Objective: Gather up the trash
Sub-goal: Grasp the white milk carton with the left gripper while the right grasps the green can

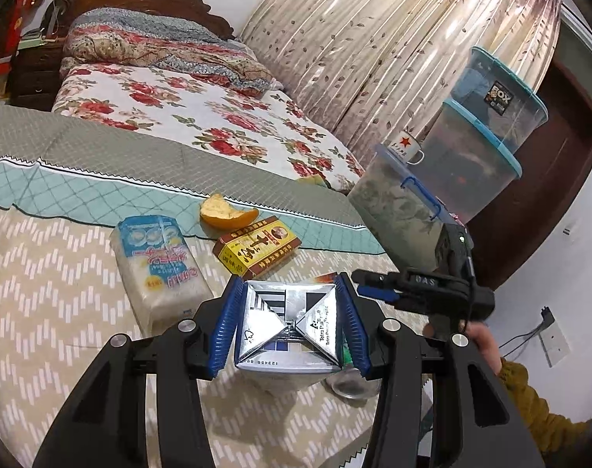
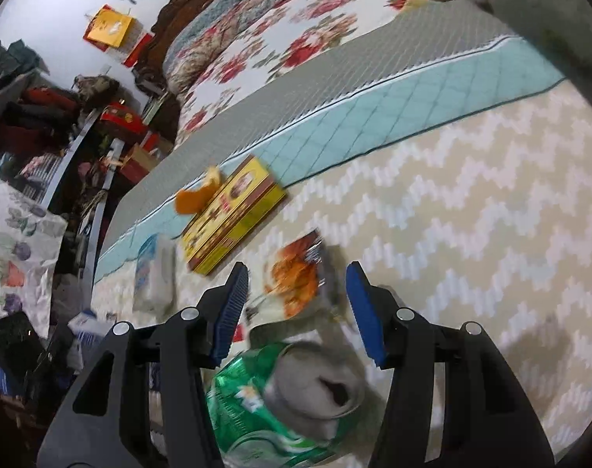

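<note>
My left gripper [image 1: 290,325] is shut on a silver Tetra Pak carton [image 1: 288,327], held above the zigzag bedspread [image 1: 54,312]. On the bed lie a white tissue pack [image 1: 159,265], a yellow-red box [image 1: 257,251] and an orange peel [image 1: 227,214]. My right gripper [image 2: 296,308] is open and empty, above a crushed green can [image 2: 292,397] and an orange snack wrapper [image 2: 300,273]. The box [image 2: 229,214], peel [image 2: 196,191] and tissue pack [image 2: 155,273] lie beyond it. The right gripper also shows in the left wrist view [image 1: 378,286], to the right of the carton.
Stacked clear storage boxes [image 1: 483,132] with a star mug [image 1: 409,146] stand right of the bed. A floral quilt [image 1: 218,117] and curtain [image 1: 374,39] lie behind. The can's top [image 1: 352,384] shows under the carton. Cluttered shelves [image 2: 62,124] fill the left of the right wrist view.
</note>
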The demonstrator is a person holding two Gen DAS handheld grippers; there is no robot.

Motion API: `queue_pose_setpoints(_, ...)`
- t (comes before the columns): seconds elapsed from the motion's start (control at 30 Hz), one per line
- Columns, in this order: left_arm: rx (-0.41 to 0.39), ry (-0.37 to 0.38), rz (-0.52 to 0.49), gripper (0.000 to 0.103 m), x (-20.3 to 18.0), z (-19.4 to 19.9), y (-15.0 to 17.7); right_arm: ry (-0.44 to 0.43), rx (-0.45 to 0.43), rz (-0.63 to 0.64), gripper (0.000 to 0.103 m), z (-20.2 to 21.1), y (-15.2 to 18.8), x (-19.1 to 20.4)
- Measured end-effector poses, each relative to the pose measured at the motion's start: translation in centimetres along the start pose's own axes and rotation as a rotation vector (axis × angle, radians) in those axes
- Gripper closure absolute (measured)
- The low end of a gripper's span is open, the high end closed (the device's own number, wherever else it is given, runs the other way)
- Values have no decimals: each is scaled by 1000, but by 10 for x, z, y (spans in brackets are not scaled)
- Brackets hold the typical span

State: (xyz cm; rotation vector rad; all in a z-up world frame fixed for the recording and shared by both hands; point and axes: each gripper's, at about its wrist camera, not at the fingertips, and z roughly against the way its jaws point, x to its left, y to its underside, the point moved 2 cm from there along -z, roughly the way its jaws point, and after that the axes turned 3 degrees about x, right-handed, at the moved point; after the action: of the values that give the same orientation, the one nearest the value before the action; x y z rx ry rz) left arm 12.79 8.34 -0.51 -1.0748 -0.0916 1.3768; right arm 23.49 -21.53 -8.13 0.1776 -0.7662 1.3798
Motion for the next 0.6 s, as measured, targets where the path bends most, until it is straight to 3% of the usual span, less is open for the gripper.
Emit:
queue_pose_setpoints(0.27, -15, 23, 22, 57, 2, 4, -4, -48, 69, 11, 49, -29, 0, -6)
queue_pose_setpoints(0.33, -24, 18, 17, 57, -2, 5, -7, -32, 69, 80, 72, -37, 1, 3)
queue_pose_setpoints(0.47, -39, 2, 13, 57, -10, 5, -13, -87, 38, 110, 89, -36, -1, 8)
queue_pose_setpoints(0.6, -52, -7, 2, 57, -24, 2, -22, -113, -58, 79, 89, -11, -7, 0)
